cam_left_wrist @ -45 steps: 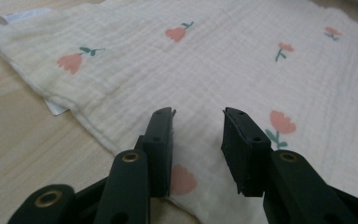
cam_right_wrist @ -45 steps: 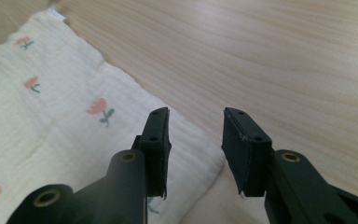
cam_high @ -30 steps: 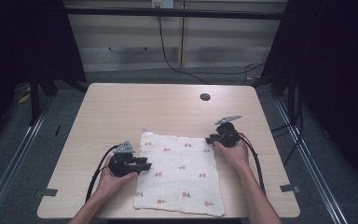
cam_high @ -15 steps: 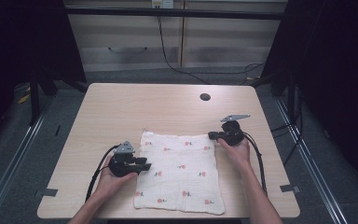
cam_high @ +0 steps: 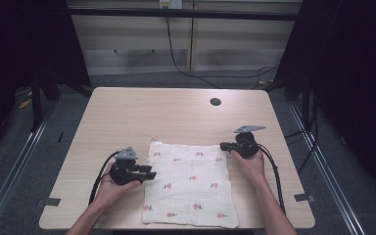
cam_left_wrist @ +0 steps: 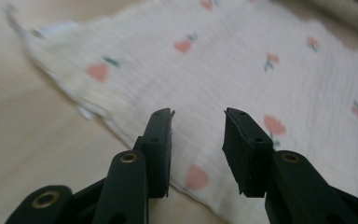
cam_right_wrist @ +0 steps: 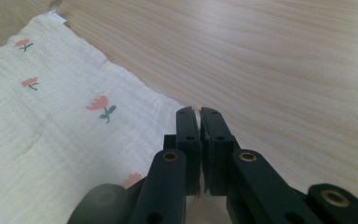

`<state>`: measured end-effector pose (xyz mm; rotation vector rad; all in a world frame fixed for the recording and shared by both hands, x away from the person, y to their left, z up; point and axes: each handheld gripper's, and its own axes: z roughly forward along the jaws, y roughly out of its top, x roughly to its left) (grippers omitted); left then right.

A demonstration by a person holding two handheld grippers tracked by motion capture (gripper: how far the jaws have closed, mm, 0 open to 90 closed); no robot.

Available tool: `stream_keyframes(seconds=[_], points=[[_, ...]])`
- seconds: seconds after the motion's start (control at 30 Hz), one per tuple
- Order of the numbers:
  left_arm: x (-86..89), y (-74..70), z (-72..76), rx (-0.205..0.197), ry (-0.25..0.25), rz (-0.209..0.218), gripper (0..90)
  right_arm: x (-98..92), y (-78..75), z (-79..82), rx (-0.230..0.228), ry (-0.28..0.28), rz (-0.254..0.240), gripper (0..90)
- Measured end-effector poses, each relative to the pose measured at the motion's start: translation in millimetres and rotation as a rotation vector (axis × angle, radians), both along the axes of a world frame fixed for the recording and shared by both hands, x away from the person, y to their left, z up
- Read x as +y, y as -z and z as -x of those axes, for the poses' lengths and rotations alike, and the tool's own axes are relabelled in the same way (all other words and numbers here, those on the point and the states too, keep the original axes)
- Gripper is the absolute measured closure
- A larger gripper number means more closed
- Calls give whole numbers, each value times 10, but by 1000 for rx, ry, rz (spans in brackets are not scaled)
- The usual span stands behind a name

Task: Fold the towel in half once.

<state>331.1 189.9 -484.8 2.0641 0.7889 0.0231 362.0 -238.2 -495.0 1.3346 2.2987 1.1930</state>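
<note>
A cream cloth (cam_high: 191, 186) printed with small red flowers lies flat on the wooden table (cam_high: 166, 117). My left gripper (cam_high: 152, 172) rests at the cloth's left edge, pointing right. In the left gripper view its jaws (cam_left_wrist: 198, 116) stand apart over the cloth (cam_left_wrist: 242, 60); they have just opened a little and nothing is pinched. My right gripper (cam_high: 223, 146) sits at the cloth's far right corner. In the right gripper view it (cam_right_wrist: 198, 112) is shut where the cloth's (cam_right_wrist: 42, 130) edge meets the pads, a thin pale line between them.
A small dark hole (cam_high: 215, 102) marks the table's far right part. Black cables (cam_high: 274, 171) trail from both grippers toward the front edge. A white tag (cam_right_wrist: 56, 16) sticks out at the cloth's far left corner. Bare wood lies beyond the cloth.
The right hand has edged slightly to the right at the cloth's corner. The left hand and the cloth have kept still.
</note>
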Motion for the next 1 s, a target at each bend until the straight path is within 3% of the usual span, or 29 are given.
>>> stream_keyframes(seconds=[0.07,0.13,0.17,0.23,0.27,0.5,0.6,0.83,0.9,1.0], points=[[75,-38,-115,-13,-50,26,614,-1,-12,-1,-7,-3,-2,872],[112,-43,-210,-26,-76,13,615,-4,-37,-1,-11,-3,-8,872],[113,-24,-288,-7,-79,-21,621,-5,-46,-2,-16,-5,-10,872],[120,17,-376,-5,-101,-9,621,5,-65,10,-22,-8,-16,872],[112,38,-417,12,-104,8,621,10,-64,16,-30,-14,-16,872],[-31,119,-710,11,-159,-14,627,19,-3,82,-42,-21,-50,872],[-104,145,-780,13,-159,-41,609,12,-13,105,-51,-17,-68,871],[-211,253,-830,23,-161,-37,639,44,-4,97,-47,-24,-72,871],[-238,250,-804,-18,-142,-76,722,46,1,95,-46,-25,-73,870],[-249,248,-777,-28,-141,-86,808,45,1,95,-46,-24,-72,870]])
